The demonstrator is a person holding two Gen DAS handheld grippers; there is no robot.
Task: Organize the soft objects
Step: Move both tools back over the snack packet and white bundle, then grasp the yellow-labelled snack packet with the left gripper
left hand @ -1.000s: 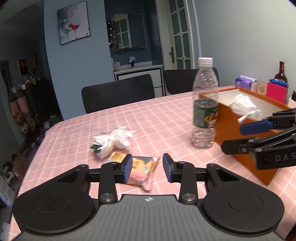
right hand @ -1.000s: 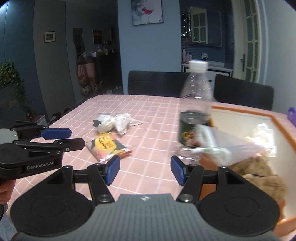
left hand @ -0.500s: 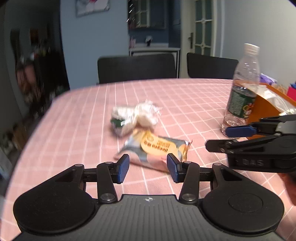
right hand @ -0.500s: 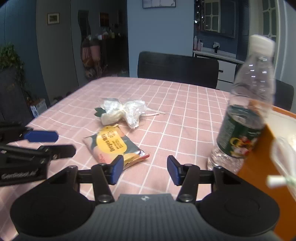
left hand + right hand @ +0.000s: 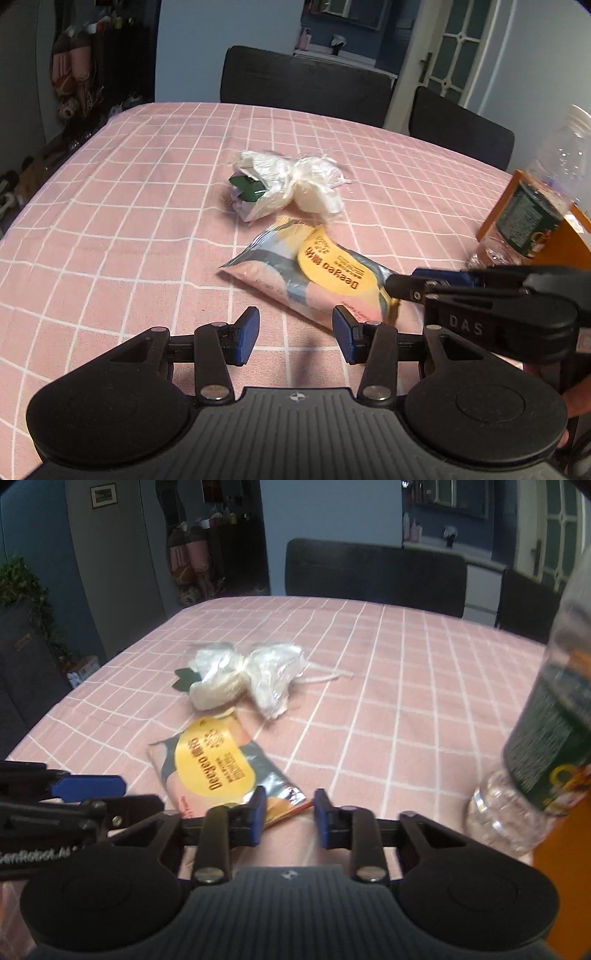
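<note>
On the counter (image 5: 110,229) covered in pink cloth with a white grid, a flat pink, grey and yellow snack packet (image 5: 314,273) lies toward the near edge. Just beyond it sits a crumpled white plastic-wrapped bundle with a green leaf tag (image 5: 284,188), close to the packet, though whether they touch is unclear. The left claw (image 5: 293,334) is spread wide with nothing between its blue pads, its right pad just beside the packet's near end. The right claw (image 5: 289,818) is also spread, its left pad over the packet's near corner. A clear plastic water bottle with a dark green label (image 5: 546,746) stands at the counter's right side against an orange box (image 5: 554,243).
</note>
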